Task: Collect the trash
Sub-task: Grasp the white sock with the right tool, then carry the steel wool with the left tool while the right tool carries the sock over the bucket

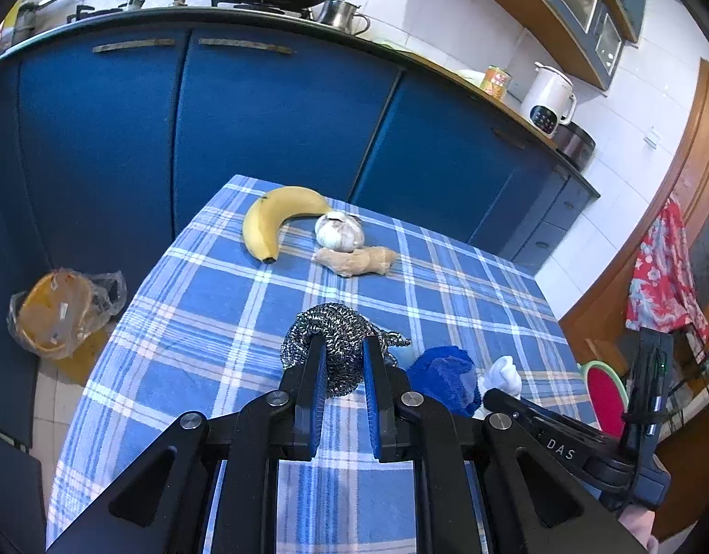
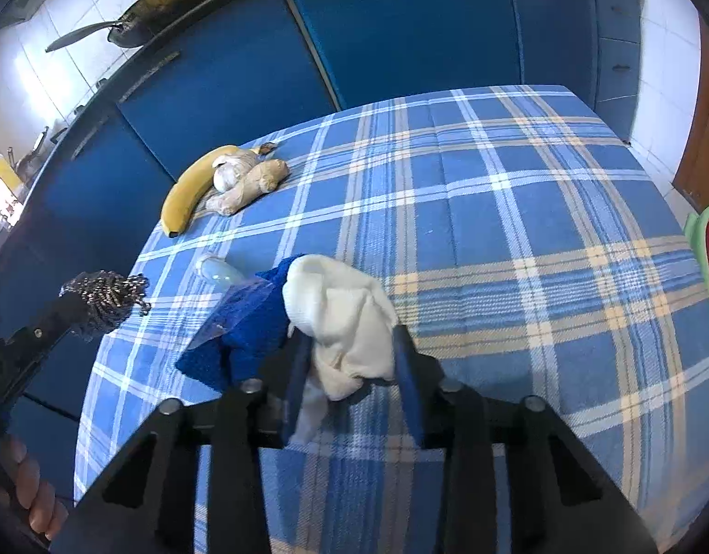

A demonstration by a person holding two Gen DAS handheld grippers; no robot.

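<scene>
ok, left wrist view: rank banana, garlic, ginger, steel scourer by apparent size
1. Steel scourer, partly hidden by the left claw shut on it, and nearest the camera, so its lead is unsure.
2. Banana.
3. Ginger and garlic look alike; no ranking between them.

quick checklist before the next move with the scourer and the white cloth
1. Left tool shut on the scourer: ok.
2. Scourer clear of the table: cannot tell.
3. White cloth between the right tool fingers: ok.
4. Right tool pressing on the cloth: cannot tell; gaps show beside it.
5. Blue cloth free of the white one: not ok, they overlap.
6. Bin open on the floor to the left of the table: ok.
</scene>
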